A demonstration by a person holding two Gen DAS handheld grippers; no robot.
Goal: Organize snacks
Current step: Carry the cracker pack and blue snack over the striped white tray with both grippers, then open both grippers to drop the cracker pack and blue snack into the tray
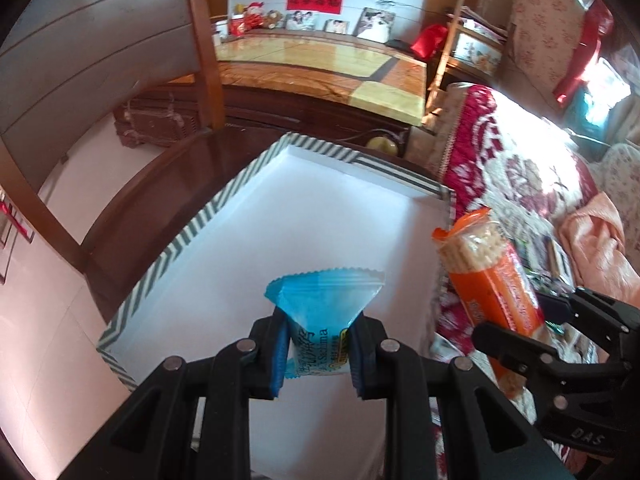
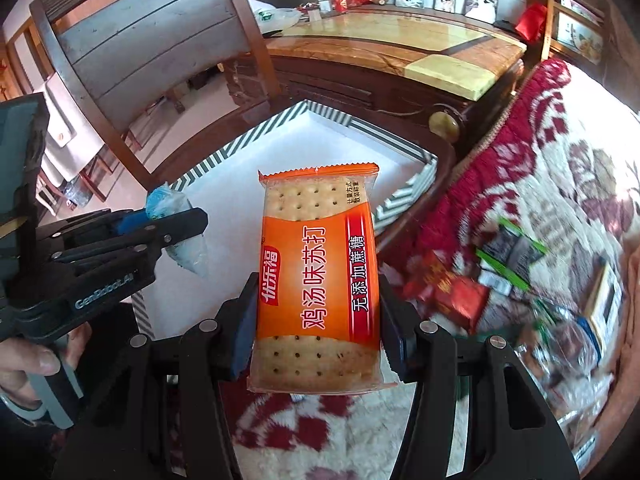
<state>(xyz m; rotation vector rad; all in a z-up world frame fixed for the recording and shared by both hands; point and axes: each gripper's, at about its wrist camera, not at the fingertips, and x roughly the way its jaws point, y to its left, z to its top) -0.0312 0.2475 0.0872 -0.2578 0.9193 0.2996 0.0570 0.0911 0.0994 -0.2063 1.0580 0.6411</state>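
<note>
My left gripper point(image 1: 318, 354) is shut on a small blue snack packet point(image 1: 320, 312), held over the white floor of a box with a grey striped rim point(image 1: 192, 232). My right gripper point(image 2: 316, 324) is shut on an orange cracker pack point(image 2: 318, 276), its pads pressing both long sides. In the left wrist view the cracker pack point(image 1: 492, 276) and the right gripper point(image 1: 532, 332) hang just beyond the box's right wall. The right wrist view shows the left gripper point(image 2: 172, 226) with the blue packet point(image 2: 180, 236) over the box point(image 2: 404, 200) at the left.
A red and cream patterned blanket point(image 2: 540, 168) covers the surface to the right, with several loose snack packets point(image 2: 500, 276) on it. A wooden chair point(image 1: 100, 64) stands at the left and a dark cabinet with a marble top point(image 1: 320, 64) behind. A hand point(image 2: 36, 356) grips the left handle.
</note>
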